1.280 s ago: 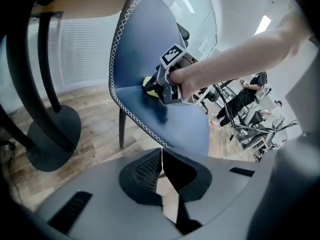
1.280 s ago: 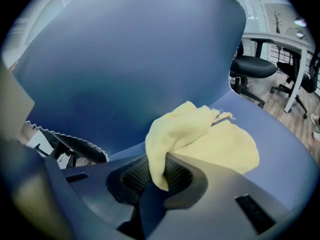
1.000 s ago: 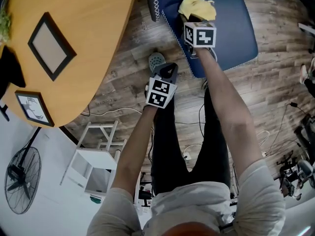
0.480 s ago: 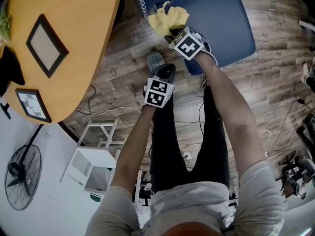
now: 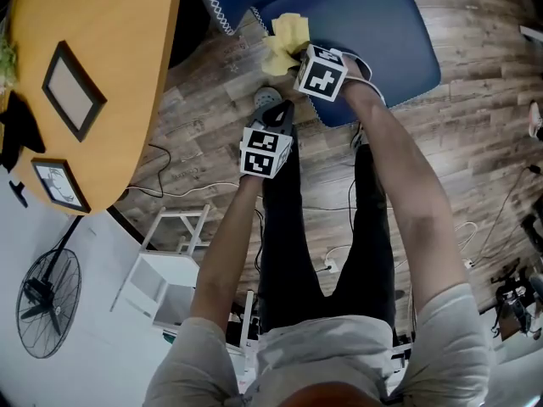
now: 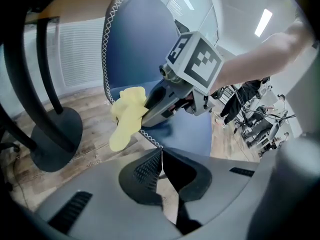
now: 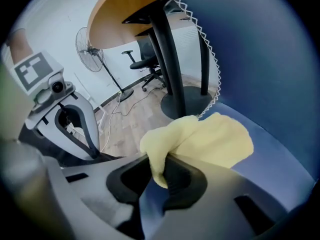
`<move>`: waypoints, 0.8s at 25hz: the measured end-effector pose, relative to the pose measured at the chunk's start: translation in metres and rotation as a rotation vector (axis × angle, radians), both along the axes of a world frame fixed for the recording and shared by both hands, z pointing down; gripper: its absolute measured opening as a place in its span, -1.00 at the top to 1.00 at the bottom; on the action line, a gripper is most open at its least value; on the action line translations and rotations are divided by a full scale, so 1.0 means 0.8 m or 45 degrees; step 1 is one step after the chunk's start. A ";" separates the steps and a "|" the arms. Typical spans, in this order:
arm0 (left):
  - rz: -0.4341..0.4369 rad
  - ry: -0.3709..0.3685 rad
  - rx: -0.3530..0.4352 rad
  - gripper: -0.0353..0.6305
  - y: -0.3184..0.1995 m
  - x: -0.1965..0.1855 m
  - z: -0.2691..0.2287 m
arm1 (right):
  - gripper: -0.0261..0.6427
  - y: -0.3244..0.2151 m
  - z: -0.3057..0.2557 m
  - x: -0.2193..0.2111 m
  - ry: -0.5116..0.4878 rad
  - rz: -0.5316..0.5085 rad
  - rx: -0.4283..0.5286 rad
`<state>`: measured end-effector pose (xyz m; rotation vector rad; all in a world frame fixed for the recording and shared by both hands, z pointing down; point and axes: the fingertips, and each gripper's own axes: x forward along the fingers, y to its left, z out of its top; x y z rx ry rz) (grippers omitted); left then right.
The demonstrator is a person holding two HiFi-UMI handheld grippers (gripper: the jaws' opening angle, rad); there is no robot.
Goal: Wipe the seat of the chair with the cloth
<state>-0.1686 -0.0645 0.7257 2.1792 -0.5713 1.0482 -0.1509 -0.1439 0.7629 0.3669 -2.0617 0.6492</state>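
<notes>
Right gripper (image 5: 294, 58) clenched on the cloth (image 5: 284, 42), one corner pinched so the loose bunch can drag across the seat (image 5: 373, 24). Cloth sits at the seat's left edge, partly overhanging. Its long axis runs from the jaws out far-left. Left gripper (image 5: 280, 115) closed on nothing, parked near and left of the chair, probably to stay clear.

Pale short-sleeved shirt (image 5: 322, 354), black trousers (image 5: 288, 227), grey clog (image 5: 268, 100) on one foot. The left tool (image 6: 161, 154) and right tool (image 7: 161, 169) are both grey plastic, each with a white cube (image 5: 265, 151) of black square markers.
</notes>
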 end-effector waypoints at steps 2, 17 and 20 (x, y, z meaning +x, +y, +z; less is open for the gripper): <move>-0.004 -0.008 0.017 0.81 -0.006 0.005 0.002 | 0.71 0.003 -0.001 0.003 -0.015 -0.009 0.015; -0.081 -0.079 0.139 0.81 -0.091 0.055 0.029 | 0.71 0.038 0.002 0.061 -0.098 0.050 -0.037; -0.023 -0.079 0.119 0.81 -0.080 0.082 0.037 | 0.71 0.046 0.003 0.082 -0.117 0.096 -0.058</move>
